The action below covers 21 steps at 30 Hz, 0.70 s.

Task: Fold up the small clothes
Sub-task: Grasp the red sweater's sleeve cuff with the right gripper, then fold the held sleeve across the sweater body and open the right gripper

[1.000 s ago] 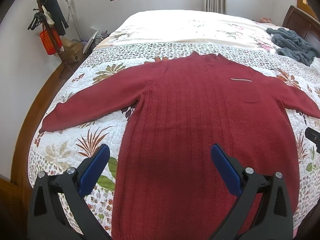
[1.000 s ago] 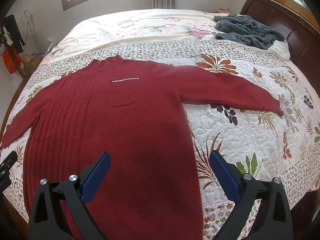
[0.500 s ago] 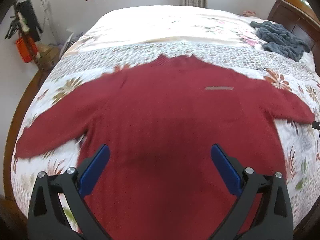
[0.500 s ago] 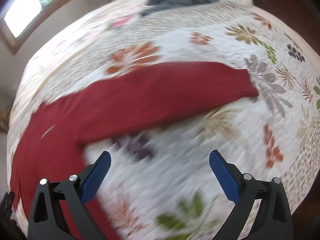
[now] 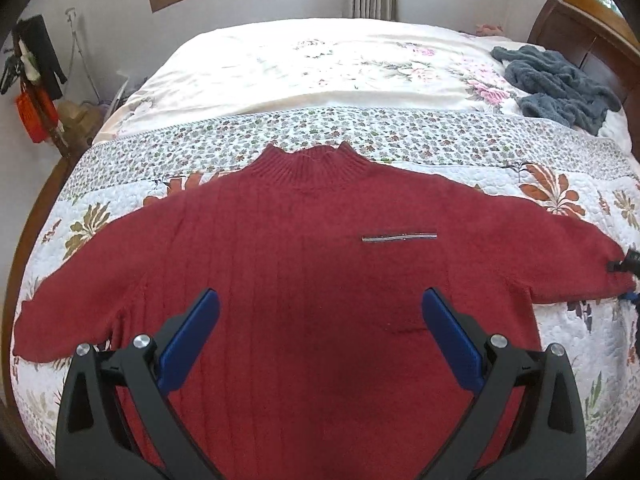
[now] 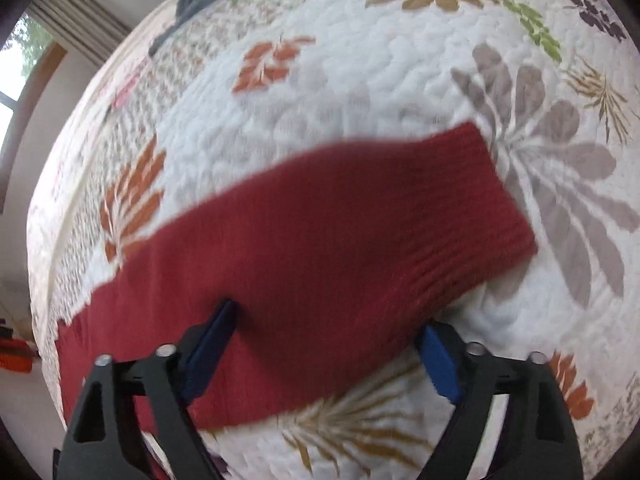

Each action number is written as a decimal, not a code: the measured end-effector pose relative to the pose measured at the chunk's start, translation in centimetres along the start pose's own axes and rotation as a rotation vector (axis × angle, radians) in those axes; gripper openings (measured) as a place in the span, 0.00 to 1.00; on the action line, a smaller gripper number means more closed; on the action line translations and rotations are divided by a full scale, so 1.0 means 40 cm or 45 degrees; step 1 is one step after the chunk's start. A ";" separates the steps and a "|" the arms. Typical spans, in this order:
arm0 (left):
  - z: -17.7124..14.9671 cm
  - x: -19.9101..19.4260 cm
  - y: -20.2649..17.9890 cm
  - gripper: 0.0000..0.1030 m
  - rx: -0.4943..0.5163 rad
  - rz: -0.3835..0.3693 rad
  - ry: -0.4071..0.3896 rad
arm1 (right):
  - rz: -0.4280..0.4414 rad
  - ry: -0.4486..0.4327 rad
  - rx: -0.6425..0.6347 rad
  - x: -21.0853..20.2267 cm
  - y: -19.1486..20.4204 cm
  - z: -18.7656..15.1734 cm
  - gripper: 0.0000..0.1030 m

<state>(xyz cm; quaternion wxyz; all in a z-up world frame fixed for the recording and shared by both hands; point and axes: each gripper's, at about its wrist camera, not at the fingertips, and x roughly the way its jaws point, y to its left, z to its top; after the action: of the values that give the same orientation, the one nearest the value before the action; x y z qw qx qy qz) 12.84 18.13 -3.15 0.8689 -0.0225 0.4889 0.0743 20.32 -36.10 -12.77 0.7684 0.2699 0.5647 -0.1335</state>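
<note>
A dark red knit sweater [image 5: 312,264] lies flat, front up, on the quilted bed, collar [image 5: 312,168] toward the far side and both sleeves spread out. My left gripper [image 5: 320,340] hovers open over the sweater's chest, with nothing between its blue fingers [image 5: 192,336]. In the right wrist view the right sleeve [image 6: 320,232] runs across the quilt to its ribbed cuff [image 6: 500,208]. My right gripper [image 6: 324,354] is open and low, straddling that sleeve a little short of the cuff. Part of the right gripper [image 5: 626,266] shows at the sleeve end in the left wrist view.
A blue-grey fuzzy garment [image 5: 560,84] lies at the bed's far right, by the wooden headboard [image 5: 576,36]. A coat stand with hanging things [image 5: 36,76] is at the left wall. The wooden bed frame [image 5: 24,216] curves along the left edge.
My left gripper has moved forward over the sweater, from its hem to its chest. My right gripper has swung off the body and dropped close over the right sleeve near the cuff.
</note>
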 end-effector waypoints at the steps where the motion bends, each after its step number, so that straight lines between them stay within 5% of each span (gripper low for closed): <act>1: -0.001 0.003 0.003 0.97 0.001 0.008 0.004 | -0.014 -0.009 -0.004 -0.003 0.000 0.005 0.62; 4: -0.003 0.014 0.022 0.97 -0.007 0.024 0.020 | -0.007 -0.021 -0.026 -0.007 -0.003 0.019 0.29; 5: -0.003 0.015 0.027 0.97 -0.011 0.026 0.023 | 0.023 -0.031 -0.031 -0.014 -0.006 0.019 0.10; 13: -0.030 0.022 0.093 0.97 -0.018 0.057 0.041 | 0.230 -0.111 -0.119 -0.106 0.075 -0.019 0.10; 21: -0.059 0.025 0.169 0.97 -0.070 0.061 0.064 | 0.425 -0.076 -0.348 -0.149 0.341 -0.159 0.10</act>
<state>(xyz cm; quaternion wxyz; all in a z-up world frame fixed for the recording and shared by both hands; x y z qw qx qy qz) 10.34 24.66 -4.99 0.8533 -0.0364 0.5088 0.1080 20.27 -21.93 -4.93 0.8258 0.2487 0.5020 0.0655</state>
